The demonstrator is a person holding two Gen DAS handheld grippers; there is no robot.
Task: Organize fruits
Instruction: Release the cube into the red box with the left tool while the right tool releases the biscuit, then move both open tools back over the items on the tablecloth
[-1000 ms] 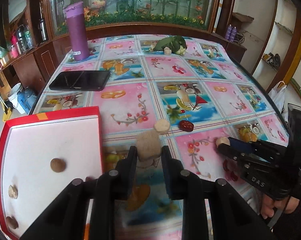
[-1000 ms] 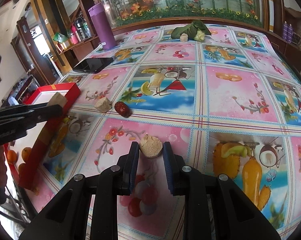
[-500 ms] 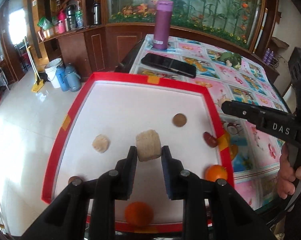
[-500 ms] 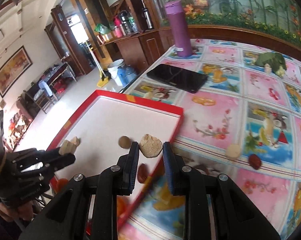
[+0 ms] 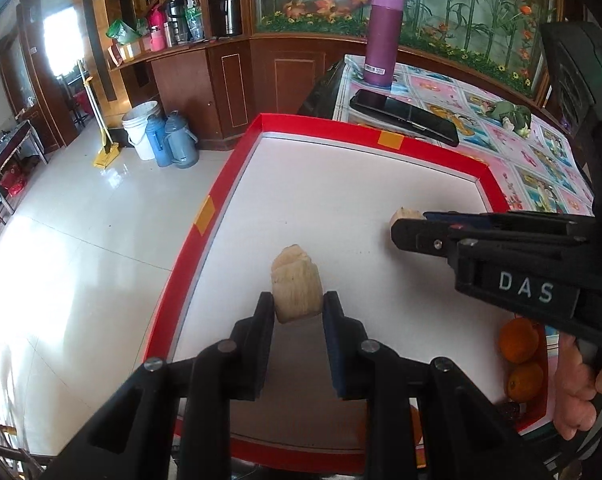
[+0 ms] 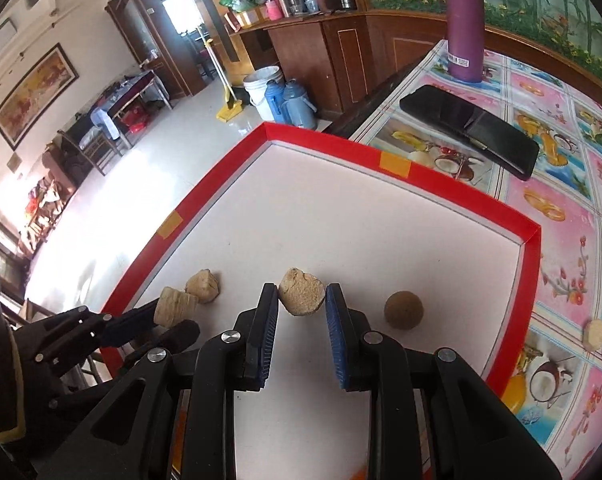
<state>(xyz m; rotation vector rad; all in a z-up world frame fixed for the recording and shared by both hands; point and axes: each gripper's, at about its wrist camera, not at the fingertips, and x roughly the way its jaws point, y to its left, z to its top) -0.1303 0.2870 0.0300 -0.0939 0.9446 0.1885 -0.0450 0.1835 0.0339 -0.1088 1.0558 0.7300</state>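
over the red tray [image 6: 453, 193] with a brown ball [image 6: 403, 309], each hand-held gripper clamps a beige chunk [image 5: 297, 289]

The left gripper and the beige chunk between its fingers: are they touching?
Touching. In the left wrist view, the left gripper is shut on the beige chunk; both fingers press its sides with no gap, holding it above the red-rimmed tray.

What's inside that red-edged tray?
The tray holds a tan chunk, a brown ball and oranges. The black tools hide its near part.
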